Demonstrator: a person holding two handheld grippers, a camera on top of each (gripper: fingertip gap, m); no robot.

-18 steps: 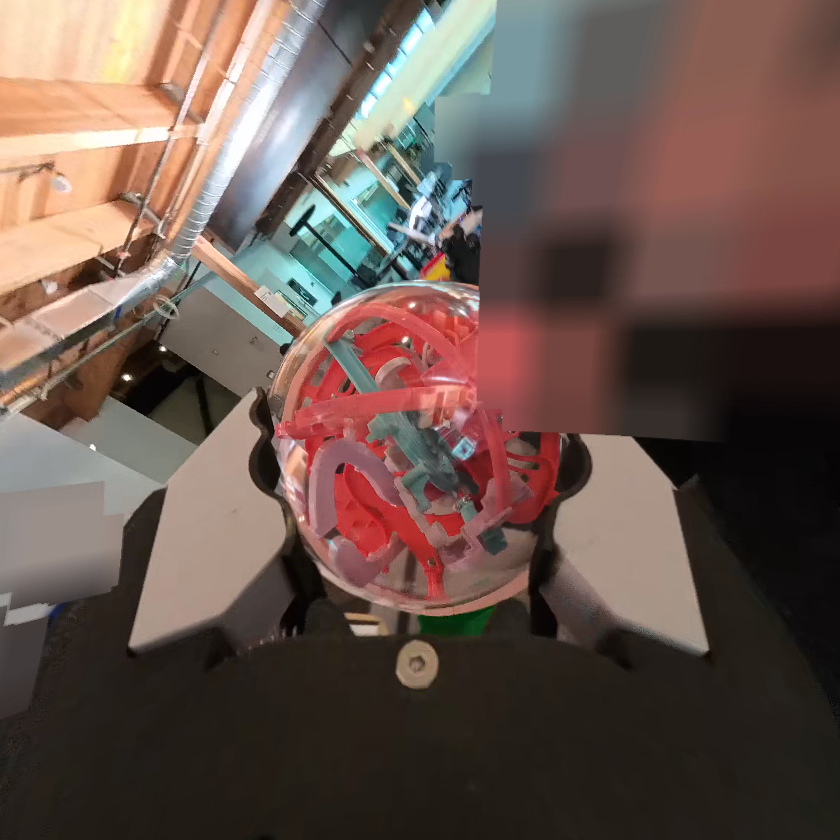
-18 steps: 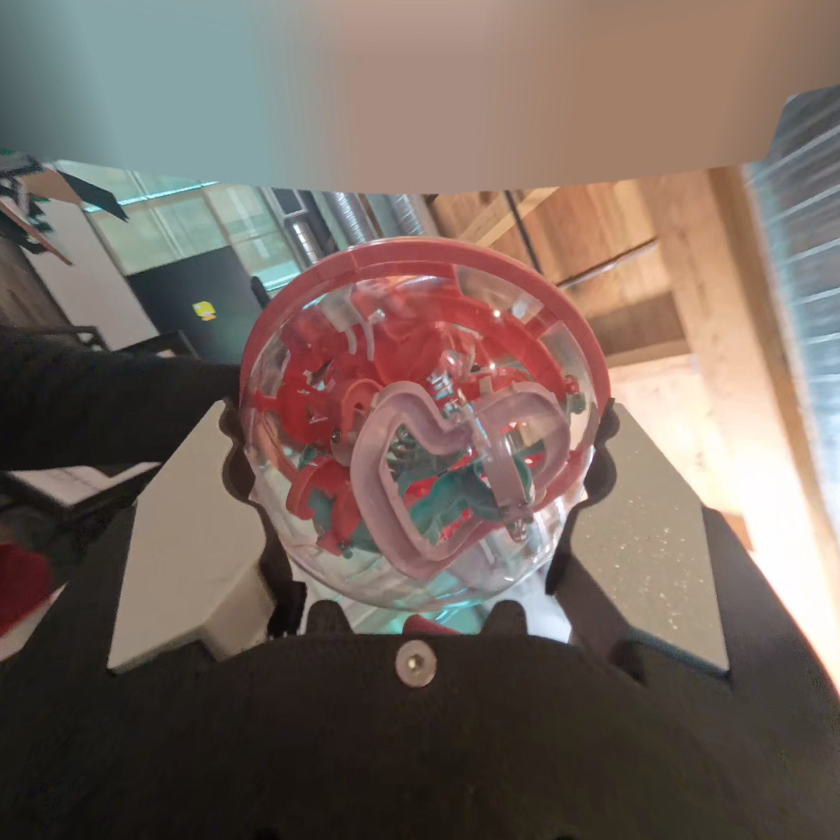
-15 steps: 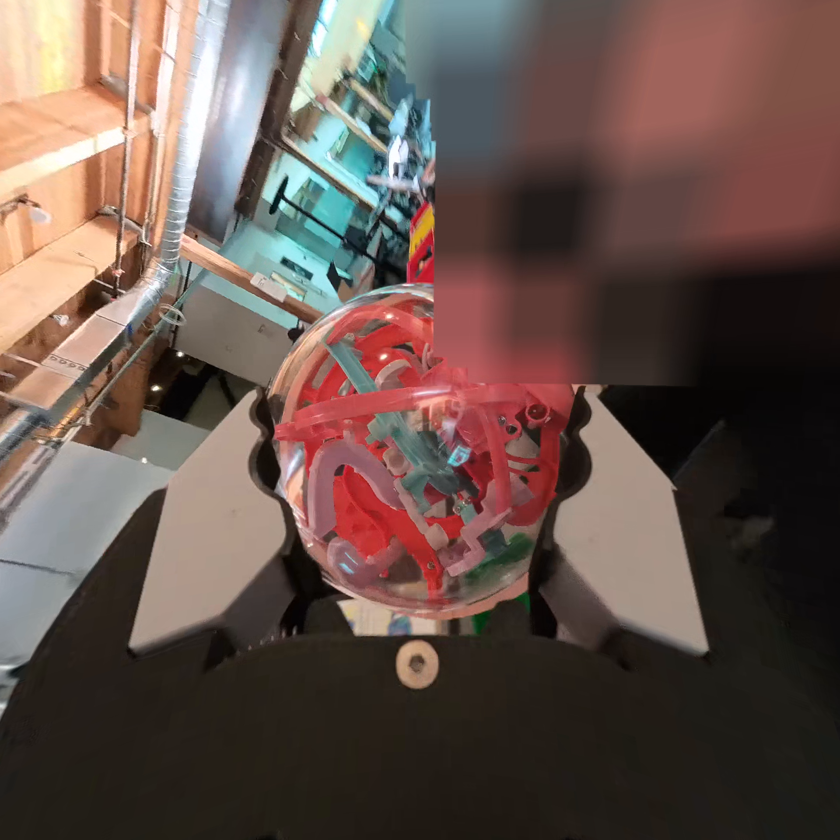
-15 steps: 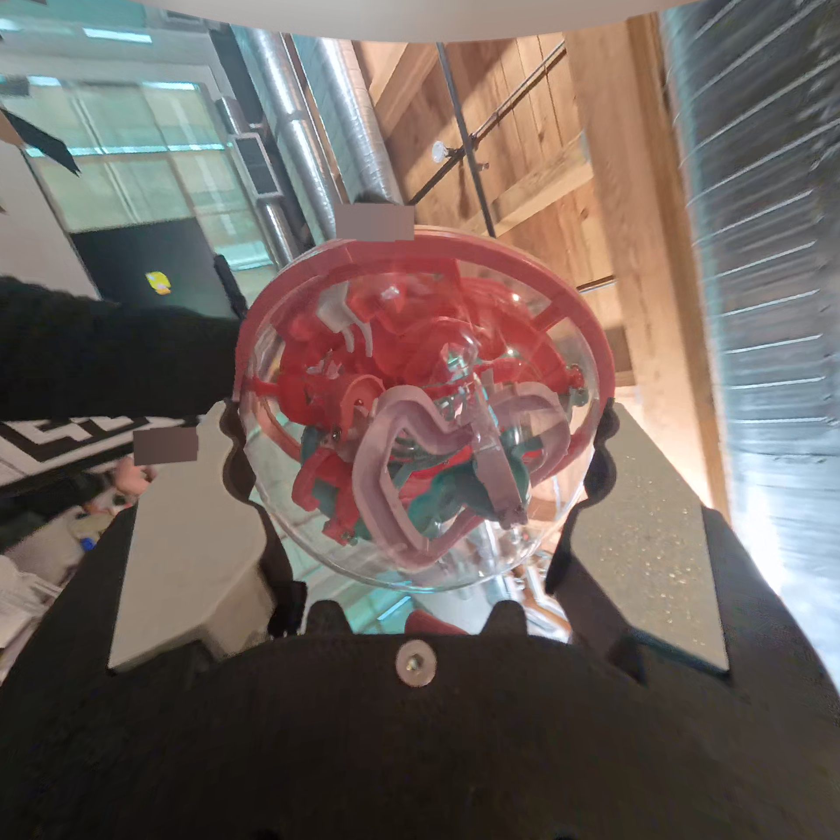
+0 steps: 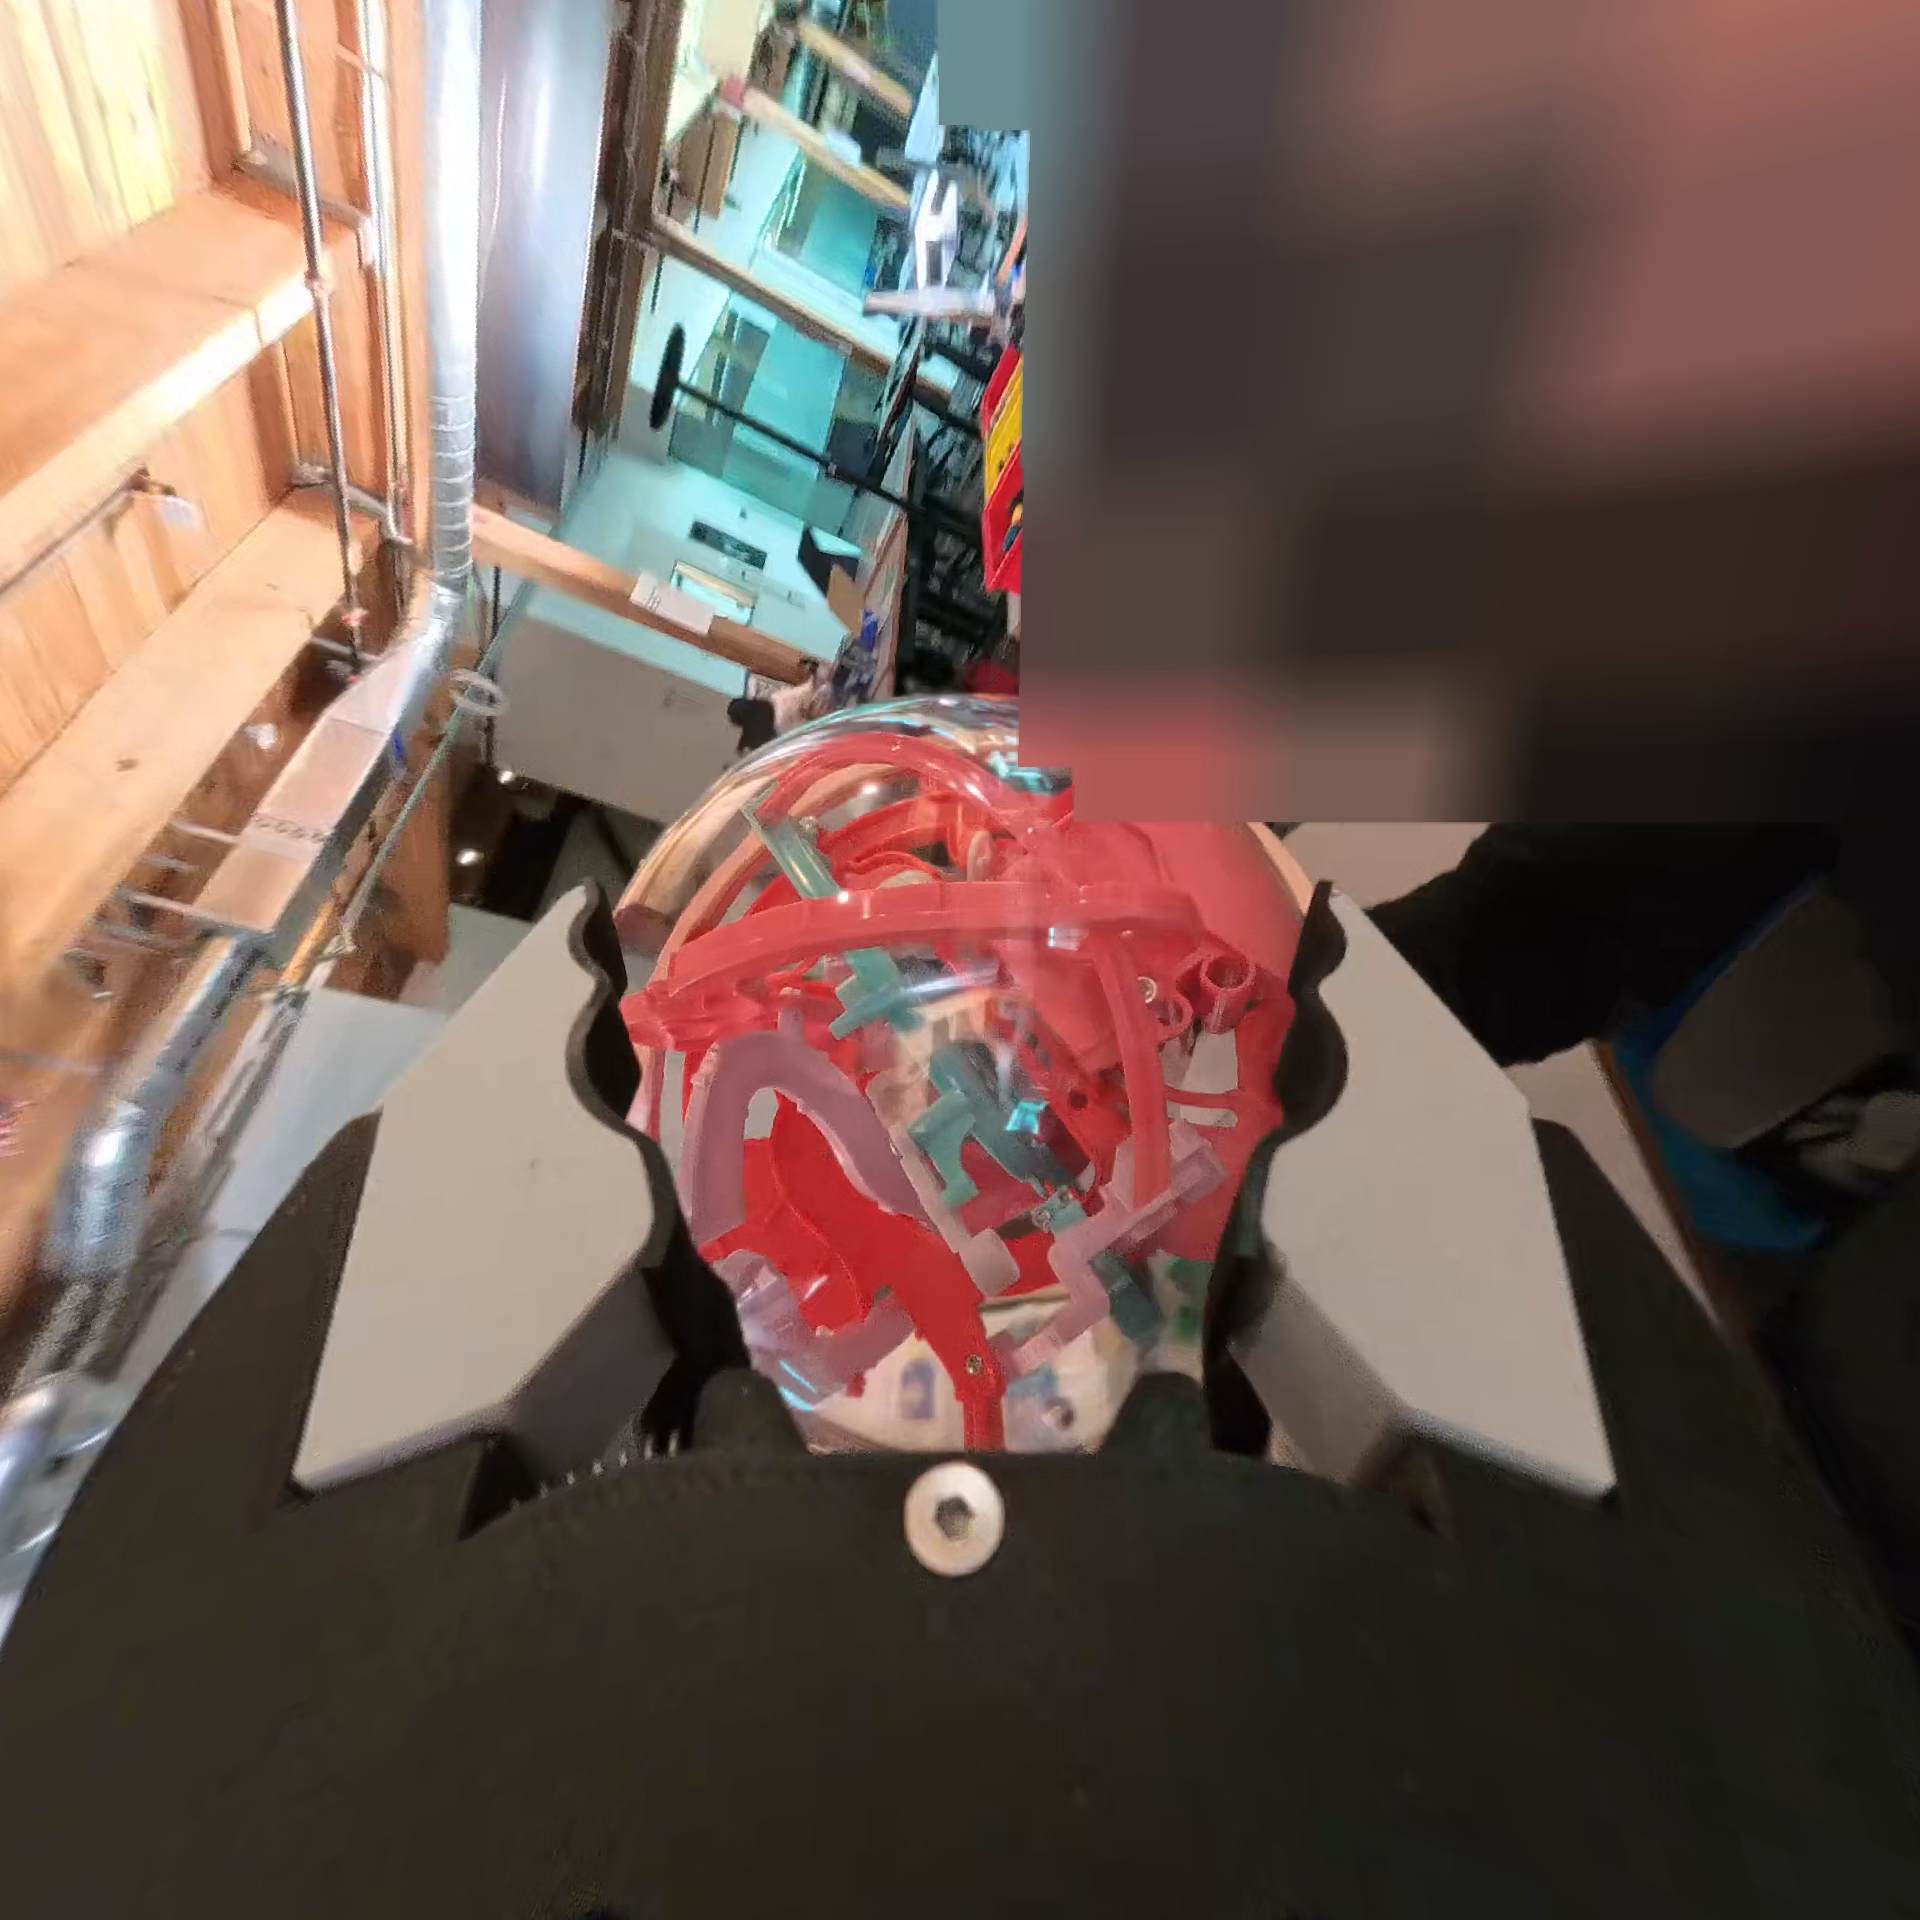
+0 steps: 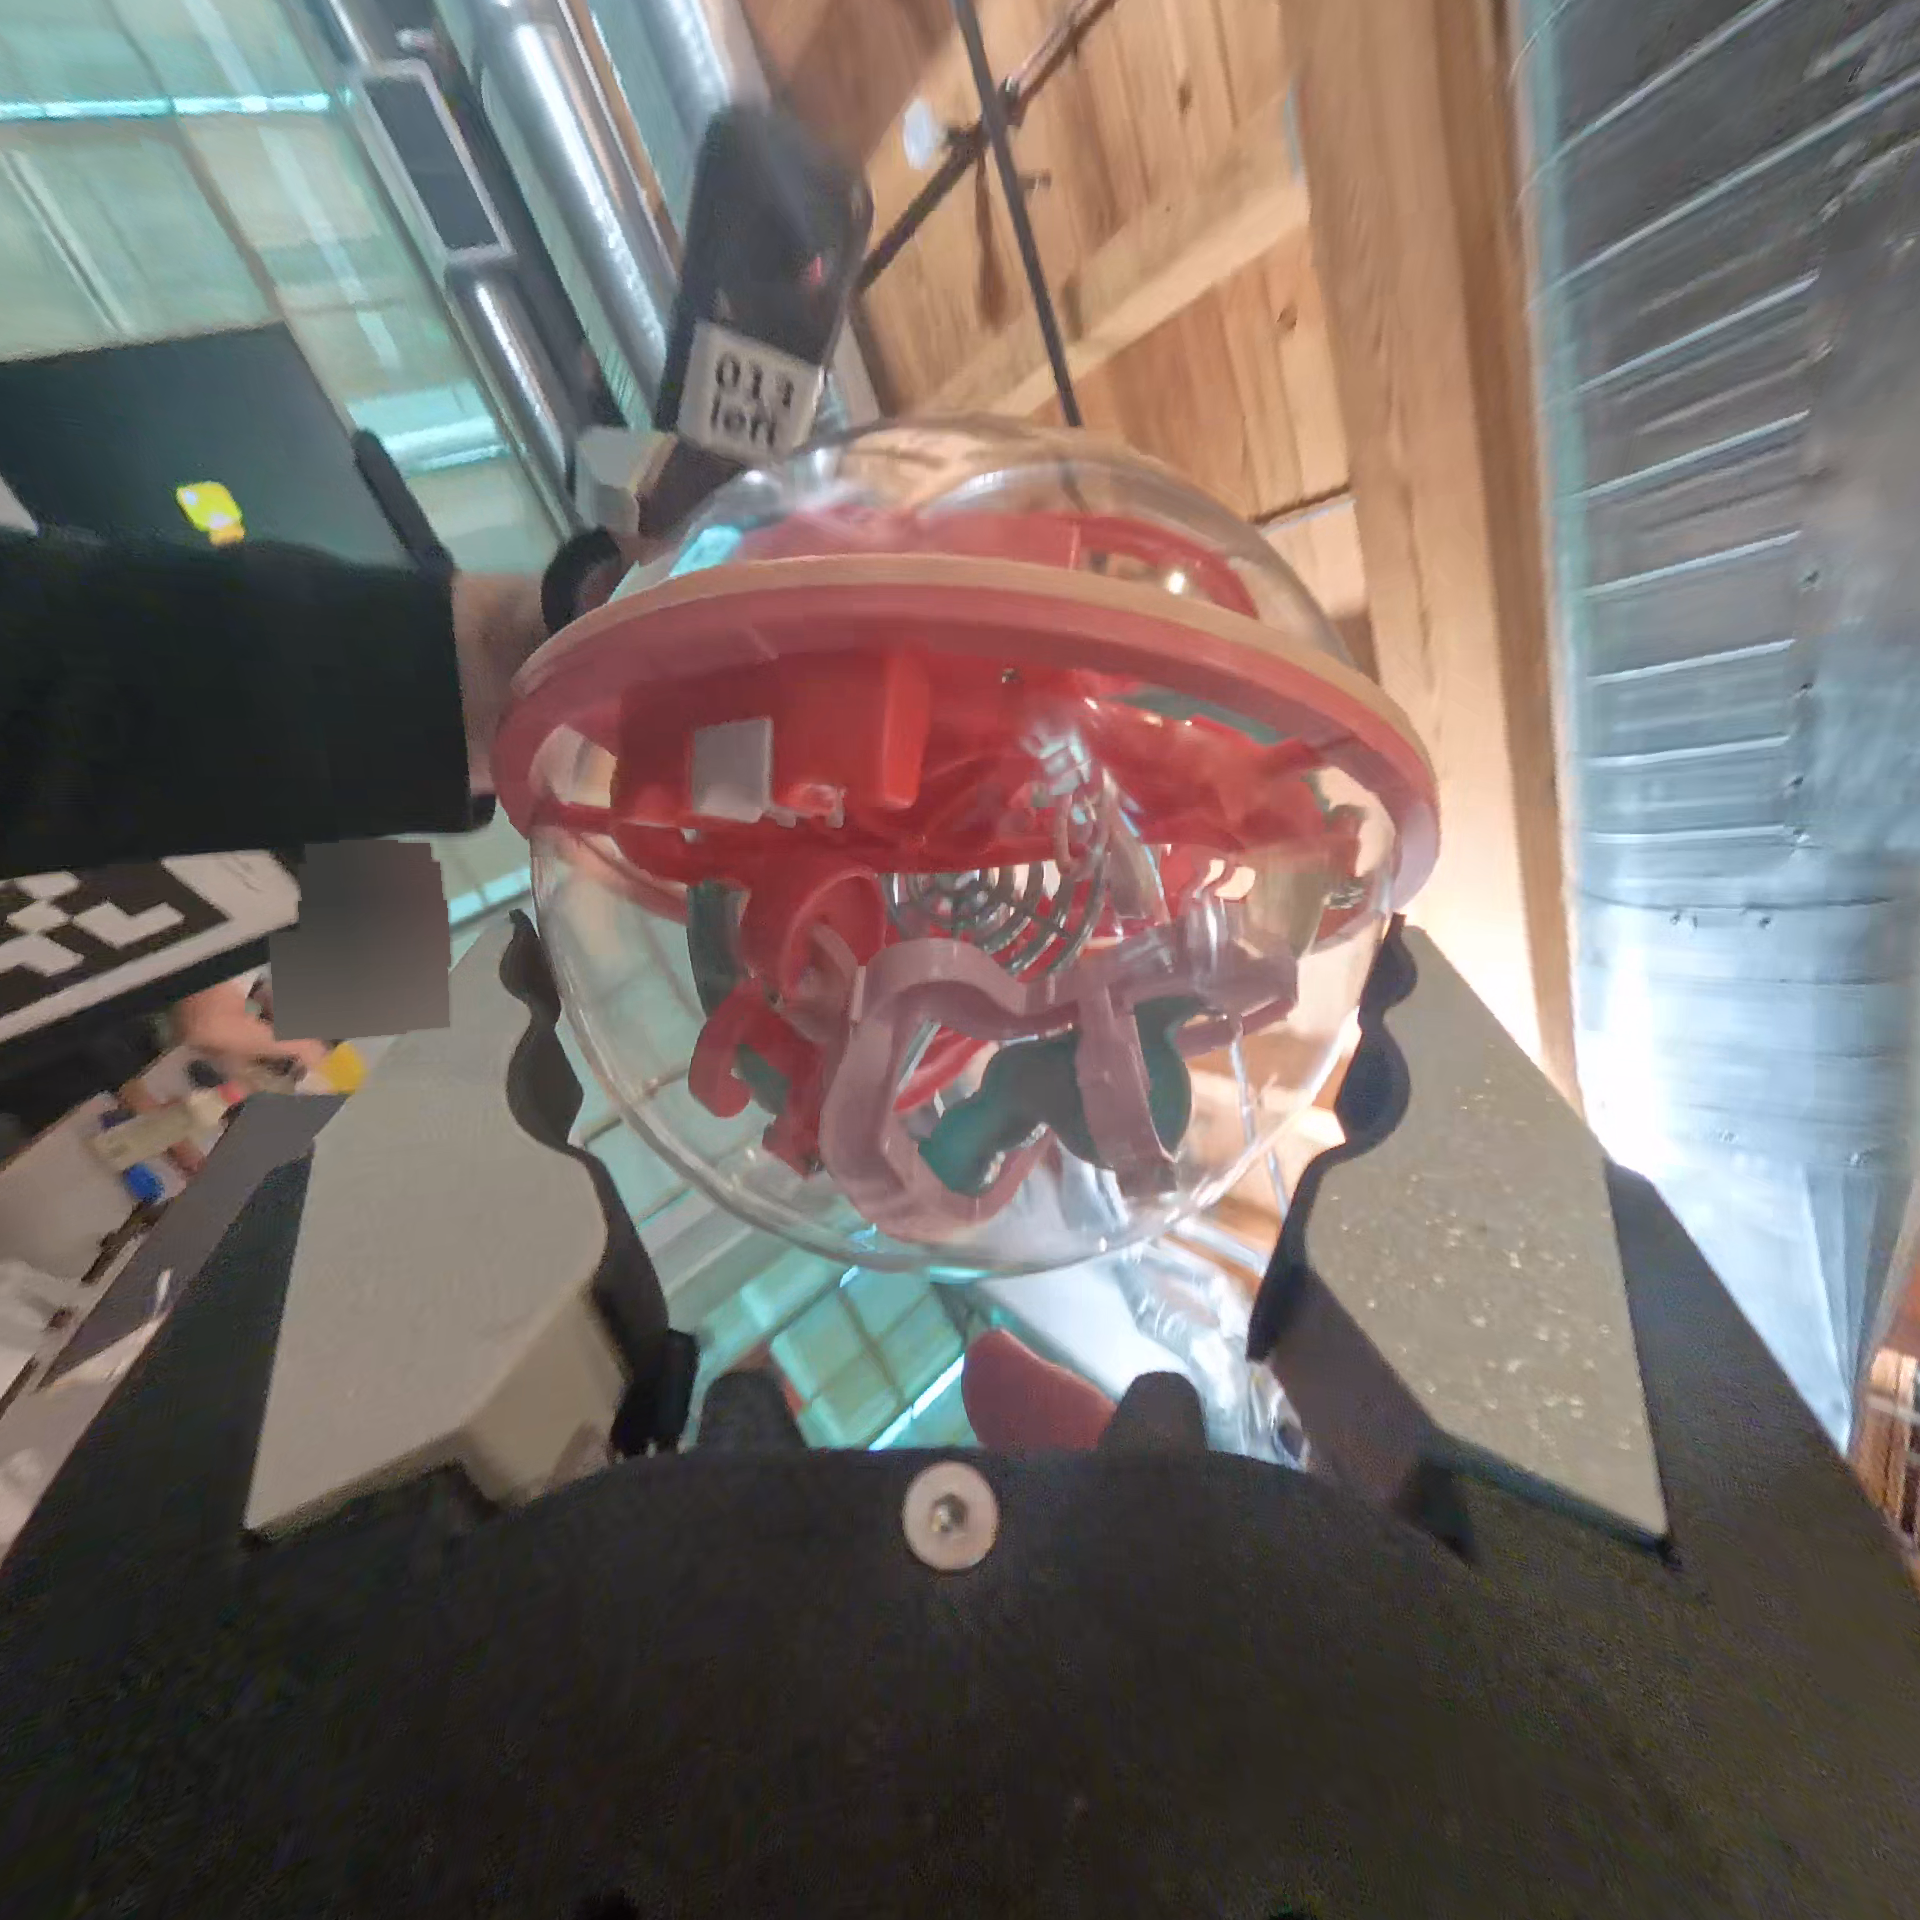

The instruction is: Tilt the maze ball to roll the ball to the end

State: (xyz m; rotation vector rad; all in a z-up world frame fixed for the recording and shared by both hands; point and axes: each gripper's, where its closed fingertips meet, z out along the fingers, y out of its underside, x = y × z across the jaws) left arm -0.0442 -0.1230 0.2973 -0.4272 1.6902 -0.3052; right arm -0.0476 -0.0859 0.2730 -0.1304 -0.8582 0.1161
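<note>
Maze ball (image 6: 961,883) between both tongs

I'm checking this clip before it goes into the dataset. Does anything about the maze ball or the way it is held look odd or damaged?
Nothing stands out. The clear maze ball looks whole, its red and lilac tracks in place, and sits between the fingers of the left gripper and the right gripper. Both views are tilted toward the ceiling, which fits tilting the ball.

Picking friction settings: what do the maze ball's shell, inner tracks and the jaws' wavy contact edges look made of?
Clear round maze ball shell: glossy hard plastic, judging by see-through walls and highlights. Red, lilac and teal inner tracks: moulded plastic, semi-gloss. Black wavy contact edges on the jaws: matte, probably rubber or printed plastic; the look leaves it open. Grey finger faces: flat, speckled matte.
</note>
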